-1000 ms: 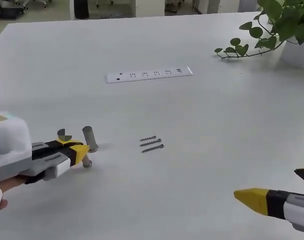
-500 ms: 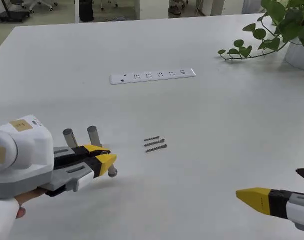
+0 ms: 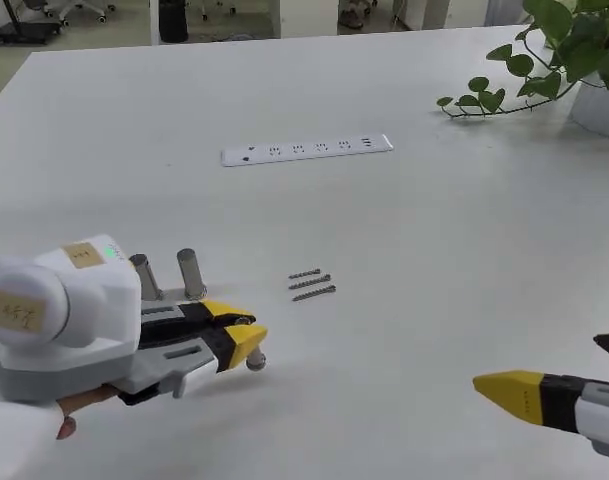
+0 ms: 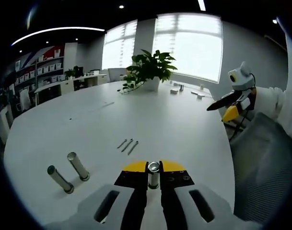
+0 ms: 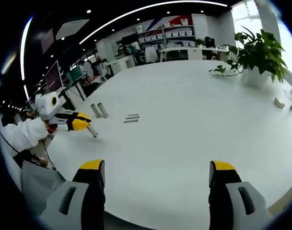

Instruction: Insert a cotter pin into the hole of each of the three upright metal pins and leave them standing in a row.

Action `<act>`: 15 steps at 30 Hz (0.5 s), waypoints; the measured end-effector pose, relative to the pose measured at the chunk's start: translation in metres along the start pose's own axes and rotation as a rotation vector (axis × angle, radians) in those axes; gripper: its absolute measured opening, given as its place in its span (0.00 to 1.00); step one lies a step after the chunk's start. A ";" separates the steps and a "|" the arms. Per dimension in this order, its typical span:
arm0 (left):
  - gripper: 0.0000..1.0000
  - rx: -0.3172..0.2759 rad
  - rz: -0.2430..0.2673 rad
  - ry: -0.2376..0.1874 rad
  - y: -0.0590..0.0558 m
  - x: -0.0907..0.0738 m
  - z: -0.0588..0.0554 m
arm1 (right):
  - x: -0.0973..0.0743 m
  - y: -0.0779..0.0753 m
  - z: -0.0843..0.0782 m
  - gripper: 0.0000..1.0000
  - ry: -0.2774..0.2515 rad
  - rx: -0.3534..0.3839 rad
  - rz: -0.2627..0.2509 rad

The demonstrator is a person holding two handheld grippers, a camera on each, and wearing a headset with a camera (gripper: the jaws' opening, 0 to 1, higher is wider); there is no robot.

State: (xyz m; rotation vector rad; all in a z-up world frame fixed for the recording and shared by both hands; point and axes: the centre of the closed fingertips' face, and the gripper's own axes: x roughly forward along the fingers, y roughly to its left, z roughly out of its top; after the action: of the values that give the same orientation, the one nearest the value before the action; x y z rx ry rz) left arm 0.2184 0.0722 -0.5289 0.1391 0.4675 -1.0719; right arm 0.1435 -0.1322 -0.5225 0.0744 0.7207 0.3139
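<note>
My left gripper (image 3: 241,338) is shut on a short metal pin (image 3: 254,361), held near the table to the right of two upright metal pins (image 3: 142,277) (image 3: 189,273). In the left gripper view the held pin (image 4: 154,173) stands between the jaws, with the two other pins (image 4: 78,166) (image 4: 59,178) to the left. Three cotter pins (image 3: 312,283) lie side by side on the table, also visible ahead as the cotter pins (image 4: 128,145). My right gripper (image 3: 539,362) hovers open at the lower right with nothing between its fingers (image 5: 93,168).
A white power strip (image 3: 306,150) lies across the far middle of the white table (image 3: 424,250). A potted plant (image 3: 574,50) stands at the far right corner. Shelves and desks stand in the office behind.
My left gripper has carried the metal pin to the right and nearer, away from the two upright pins. The right gripper has stayed put.
</note>
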 end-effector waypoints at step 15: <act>0.05 0.050 -0.074 0.052 -0.021 0.010 -0.012 | 0.002 0.004 0.000 0.90 0.005 -0.008 0.009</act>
State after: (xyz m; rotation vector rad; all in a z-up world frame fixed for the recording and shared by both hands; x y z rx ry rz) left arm 0.2000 0.0580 -0.5418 0.1954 0.4960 -1.1550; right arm 0.1438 -0.1282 -0.5230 0.0696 0.7239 0.3254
